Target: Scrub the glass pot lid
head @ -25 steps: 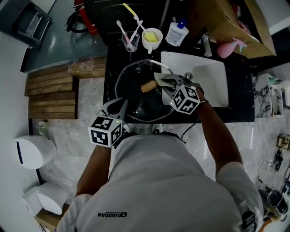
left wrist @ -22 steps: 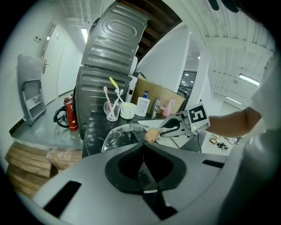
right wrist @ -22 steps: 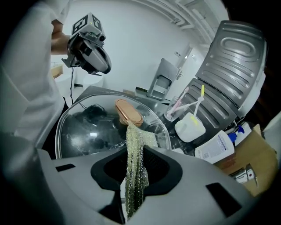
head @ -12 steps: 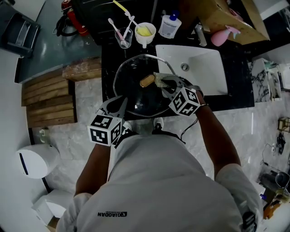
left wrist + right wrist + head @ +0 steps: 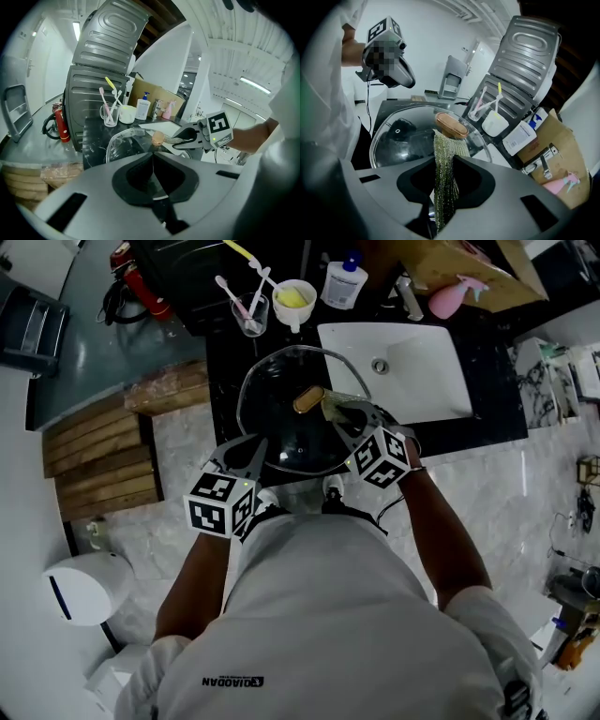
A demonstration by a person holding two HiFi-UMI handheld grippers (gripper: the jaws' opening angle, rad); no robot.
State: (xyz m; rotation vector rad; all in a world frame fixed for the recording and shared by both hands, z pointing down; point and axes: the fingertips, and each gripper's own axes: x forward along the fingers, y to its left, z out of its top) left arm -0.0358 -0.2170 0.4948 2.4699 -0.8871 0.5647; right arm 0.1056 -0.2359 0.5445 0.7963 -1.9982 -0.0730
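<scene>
The glass pot lid (image 5: pixel 281 423) with a tan knob (image 5: pixel 308 398) lies over the black counter, tilted, its near rim pinched in my left gripper (image 5: pixel 255 458). The left gripper view shows the lid (image 5: pixel 126 143) edge between the shut jaws. My right gripper (image 5: pixel 345 418) is shut on a green-gold scrubbing cloth (image 5: pixel 336 408), which rests on the lid beside the knob. In the right gripper view the cloth (image 5: pixel 445 173) hangs from the jaws and touches the lid (image 5: pixel 401 133) just below the knob (image 5: pixel 451 125).
A white sink (image 5: pixel 398 371) lies right of the lid. Behind the lid stand a glass of toothbrushes (image 5: pixel 247 313), a white cup (image 5: pixel 292 299), a soap bottle (image 5: pixel 342 282) and a pink spray bottle (image 5: pixel 448 294). Wooden slats (image 5: pixel 98 451) lie on the floor at left.
The head camera has shifted, so the scene sits lower and left. The right gripper with the cloth stays beside the knob; the left still holds the rim.
</scene>
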